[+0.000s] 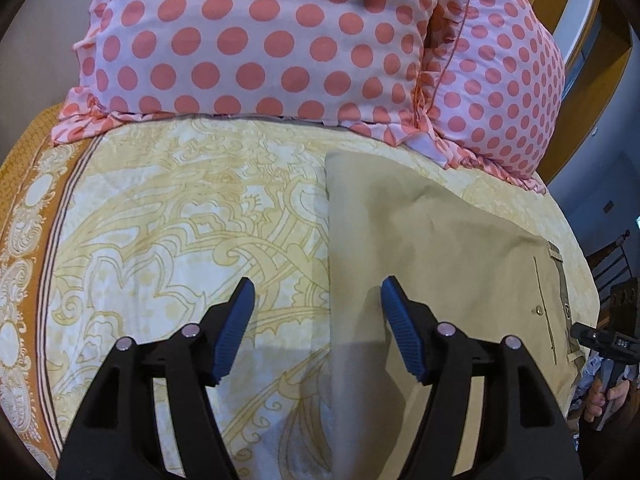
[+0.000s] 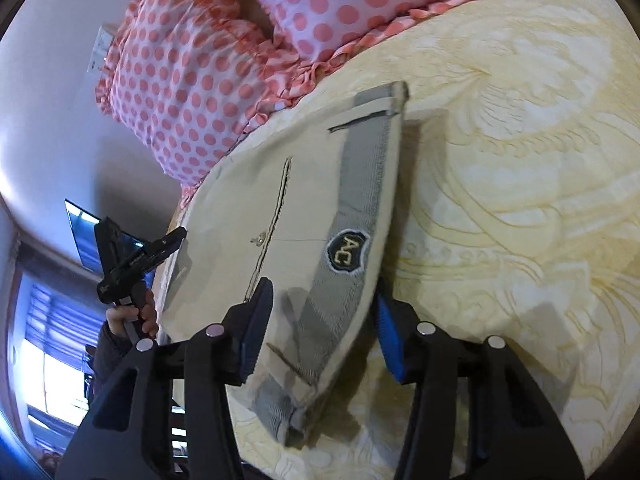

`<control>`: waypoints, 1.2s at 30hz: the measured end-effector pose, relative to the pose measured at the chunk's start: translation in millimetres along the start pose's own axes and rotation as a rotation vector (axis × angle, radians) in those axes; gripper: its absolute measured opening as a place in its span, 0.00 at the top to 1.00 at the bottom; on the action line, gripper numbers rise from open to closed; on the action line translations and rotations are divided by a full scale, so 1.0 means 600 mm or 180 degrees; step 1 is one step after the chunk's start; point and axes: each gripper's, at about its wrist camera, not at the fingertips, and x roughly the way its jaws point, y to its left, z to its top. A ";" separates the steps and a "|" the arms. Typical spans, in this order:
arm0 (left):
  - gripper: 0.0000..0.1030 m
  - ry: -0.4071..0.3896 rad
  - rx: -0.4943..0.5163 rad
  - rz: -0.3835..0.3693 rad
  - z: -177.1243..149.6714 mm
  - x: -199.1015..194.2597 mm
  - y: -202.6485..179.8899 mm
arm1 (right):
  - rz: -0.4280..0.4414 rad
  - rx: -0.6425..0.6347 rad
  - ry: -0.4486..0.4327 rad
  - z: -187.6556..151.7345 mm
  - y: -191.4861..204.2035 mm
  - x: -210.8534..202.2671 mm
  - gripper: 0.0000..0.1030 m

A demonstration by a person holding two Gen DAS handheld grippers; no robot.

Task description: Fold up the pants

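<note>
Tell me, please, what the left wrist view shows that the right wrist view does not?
Only the left wrist view shows the left gripper, jaws open over the pants' plain folded end, and the bedspread's orange border. Only the right wrist view shows the right gripper, jaws open astride the grey waistband with its badge. Both show the pants, the polka-dot pillows and the yellow bedspread.

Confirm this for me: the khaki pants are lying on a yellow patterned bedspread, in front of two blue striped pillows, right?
Not quite. The pillows are pink with coral polka dots, as the left wrist view shows. The rest holds: the khaki pants lie on the yellow patterned bedspread, in front of them.
</note>
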 end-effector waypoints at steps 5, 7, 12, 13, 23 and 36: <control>0.35 0.0057 -0.0085 -0.0114 0.000 0.009 0.008 | 0.0191 -0.0015 -0.0058 0.010 -0.004 0.011 0.67; 0.34 0.0094 -0.0089 -0.0153 0.003 0.016 0.010 | 0.0273 0.0040 -0.0069 0.011 -0.016 0.011 0.78; 0.33 0.0142 -0.0161 -0.0233 0.028 0.038 0.008 | 0.0467 0.0055 -0.0090 0.020 -0.020 0.005 0.87; 0.33 0.0150 -0.0167 -0.0234 0.034 0.043 0.006 | 0.0476 0.0010 -0.0092 0.023 -0.016 0.004 0.87; 0.94 0.0083 -0.0480 -0.0381 0.106 0.092 -0.011 | 0.0390 -0.0530 -0.0151 0.149 0.034 0.004 0.88; 0.57 -0.0196 -0.0356 0.0278 0.111 0.079 -0.018 | -0.0577 -0.0492 -0.0175 0.227 -0.013 0.050 0.57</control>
